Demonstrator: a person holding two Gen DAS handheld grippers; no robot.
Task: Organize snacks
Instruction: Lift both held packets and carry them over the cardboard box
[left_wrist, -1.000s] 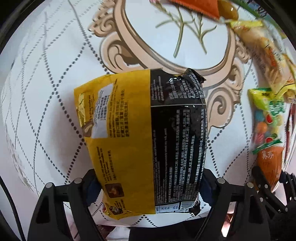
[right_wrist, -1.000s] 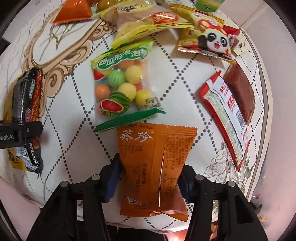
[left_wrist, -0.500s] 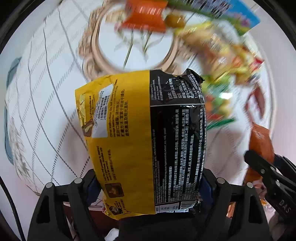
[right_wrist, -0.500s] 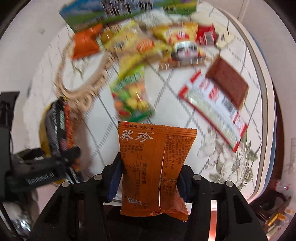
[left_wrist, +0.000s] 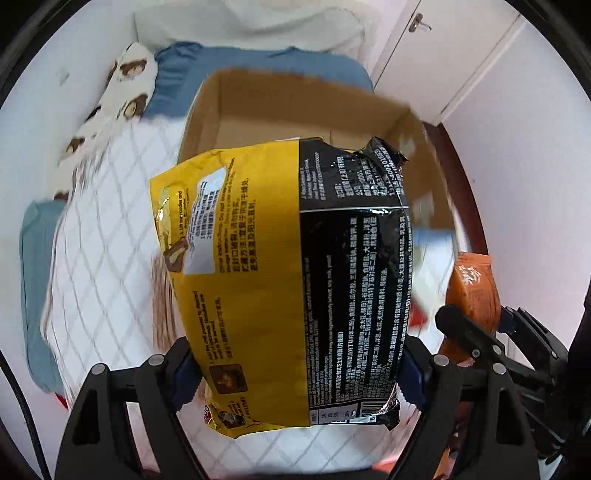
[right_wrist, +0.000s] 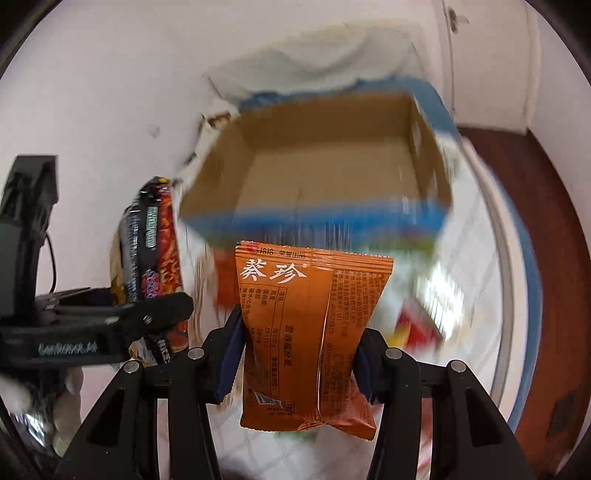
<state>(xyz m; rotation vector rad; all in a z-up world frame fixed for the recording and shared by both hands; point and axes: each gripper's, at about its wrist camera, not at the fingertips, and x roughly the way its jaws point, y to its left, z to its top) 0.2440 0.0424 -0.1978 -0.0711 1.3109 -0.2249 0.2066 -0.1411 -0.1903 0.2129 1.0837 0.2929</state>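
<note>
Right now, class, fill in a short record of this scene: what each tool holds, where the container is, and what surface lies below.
left tool: shut on the yellow-and-black packet, pads on its two sides
right tool: shut on the orange packet
container: open cardboard box, ahead of both packets, top open; no snack visible in the part of its inside that shows
surface below: white quilted cloth
image quality: background blurred

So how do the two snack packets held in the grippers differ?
The yellow-and-black foil packet is larger, two-toned and torn at its top corner; the orange foil packet is smaller, one colour and sealed. Both are clamped low across their width, left gripper and right gripper, facing the open cardboard box.
</note>
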